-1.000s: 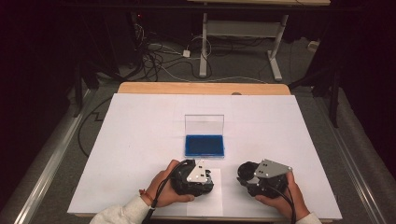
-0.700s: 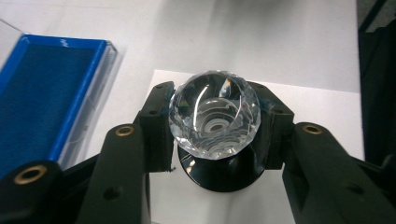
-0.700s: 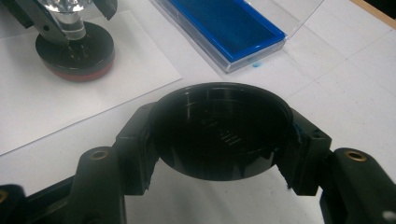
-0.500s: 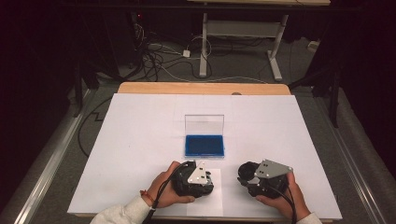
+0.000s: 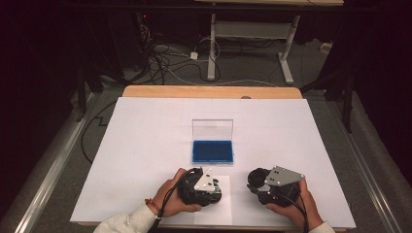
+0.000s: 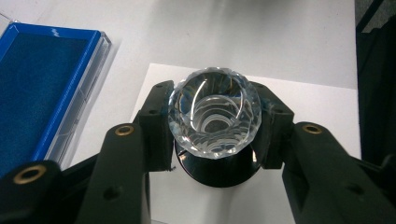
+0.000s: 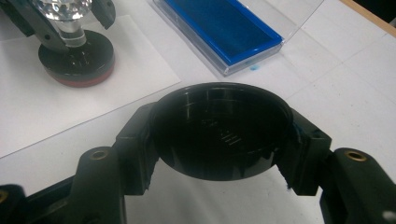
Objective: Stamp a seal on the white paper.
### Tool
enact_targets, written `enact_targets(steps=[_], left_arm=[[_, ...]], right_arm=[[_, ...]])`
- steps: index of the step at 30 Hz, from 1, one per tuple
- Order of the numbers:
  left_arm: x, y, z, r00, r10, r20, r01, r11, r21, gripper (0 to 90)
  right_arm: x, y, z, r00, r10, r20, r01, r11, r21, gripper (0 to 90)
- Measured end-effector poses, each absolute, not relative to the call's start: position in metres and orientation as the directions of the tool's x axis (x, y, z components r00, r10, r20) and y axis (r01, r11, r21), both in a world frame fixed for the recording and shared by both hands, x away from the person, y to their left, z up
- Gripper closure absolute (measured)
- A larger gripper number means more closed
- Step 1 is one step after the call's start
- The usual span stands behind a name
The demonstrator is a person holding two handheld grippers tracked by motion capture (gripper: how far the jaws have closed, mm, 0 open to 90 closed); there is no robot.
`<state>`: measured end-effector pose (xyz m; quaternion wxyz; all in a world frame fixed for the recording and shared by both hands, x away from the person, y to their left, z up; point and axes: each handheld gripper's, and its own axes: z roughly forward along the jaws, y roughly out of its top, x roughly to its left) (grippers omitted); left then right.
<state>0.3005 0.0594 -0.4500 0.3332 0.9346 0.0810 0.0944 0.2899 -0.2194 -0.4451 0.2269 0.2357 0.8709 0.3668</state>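
While we look down from the high view, our left gripper [image 5: 210, 187] sits on a paper sheet [image 5: 221, 208] below the blue pad [image 5: 212, 151], and our right gripper [image 5: 258, 184] rests just beside it. Through the left gripper view, our jaws clamp the stamp [image 6: 214, 114] by its crystal knob, upright on the paper. Through the right gripper view, our jaws clamp a black cap [image 7: 219, 133], with the pad beyond it.

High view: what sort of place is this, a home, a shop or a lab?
Most likely a lab or workshop: a white work table, loose cables on the grey floor behind it, and a bare desk frame against dark surroundings.
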Motion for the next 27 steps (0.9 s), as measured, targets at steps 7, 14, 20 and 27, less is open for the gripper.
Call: enact_targets(steps=[7, 14, 20, 27], left_arm=[[0.3013, 0.0599, -0.4506, 0.970, 0.215, 0.115, 0.093, -0.761, 0.642, 54.7], [0.3013, 0.0596, -0.4504, 0.970, 0.217, 0.111, 0.098, -0.762, 0.640, 54.6], [0.3007, 0.0586, -0.4496, 0.969, 0.219, 0.112, 0.101, -0.768, 0.632, 54.6], [0.3011, 0.0588, -0.4497, 0.970, 0.218, 0.111, 0.100, -0.768, 0.632, 54.6]], right_arm=[[0.2894, -0.2193, -0.4450, -0.785, 0.577, -0.224, 0.243, 0.620, 0.746, 38.8], [0.2894, -0.2205, -0.4440, -0.779, 0.586, -0.224, 0.246, 0.613, 0.751, 38.8], [0.2901, -0.2231, -0.4418, -0.770, 0.596, -0.229, 0.243, 0.606, 0.758, 38.8], [0.2905, -0.2274, -0.4398, -0.760, 0.608, -0.229, 0.247, 0.597, 0.763, 38.8]])
